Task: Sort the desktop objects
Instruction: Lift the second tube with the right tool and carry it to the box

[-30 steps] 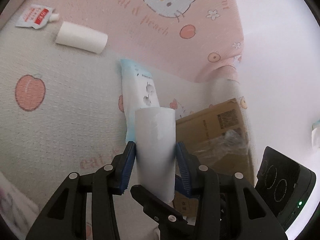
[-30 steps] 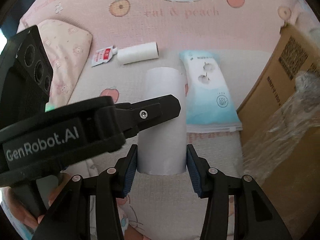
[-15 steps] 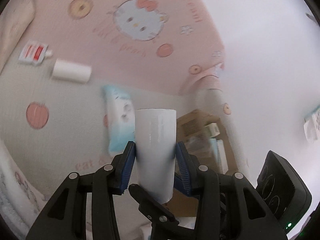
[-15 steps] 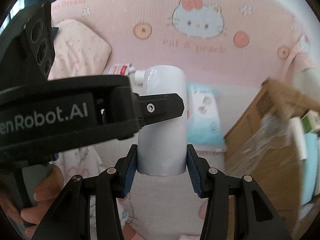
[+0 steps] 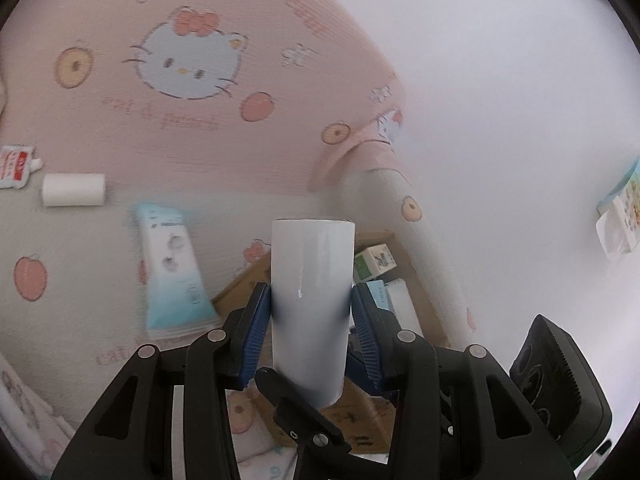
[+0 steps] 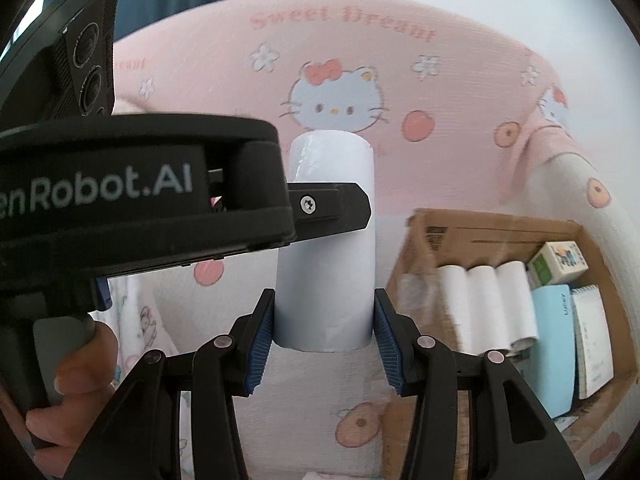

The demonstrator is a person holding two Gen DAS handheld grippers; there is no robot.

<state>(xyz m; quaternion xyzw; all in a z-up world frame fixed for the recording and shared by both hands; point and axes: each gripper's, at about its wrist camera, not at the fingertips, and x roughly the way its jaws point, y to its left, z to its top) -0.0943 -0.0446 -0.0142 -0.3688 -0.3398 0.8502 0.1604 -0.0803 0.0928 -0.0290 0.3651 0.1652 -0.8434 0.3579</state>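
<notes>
hidden: lower end of white roll (image 5: pixel 312 300) behind the right tool (image 5: pixel 304 428) | cut off: red-and-white tube (image 5: pixel 14 166) at left edge | blurred: blue-white packet (image 5: pixel 172 276) print unreadable | box (image 6: pixel 496 236) contents partly hidden by its wall

A home bedroom, seen past my fingers: a pink cartoon-cat bedsheet (image 6: pixel 400 92) printed "Sweet Dream" covers the bed. On it lie a tissue pack (image 5: pixel 172 272) and a small tube (image 5: pixel 16 166); beside the sheet's edge stands a cardboard box (image 6: pixel 480 236) of household paper rolls.
</notes>
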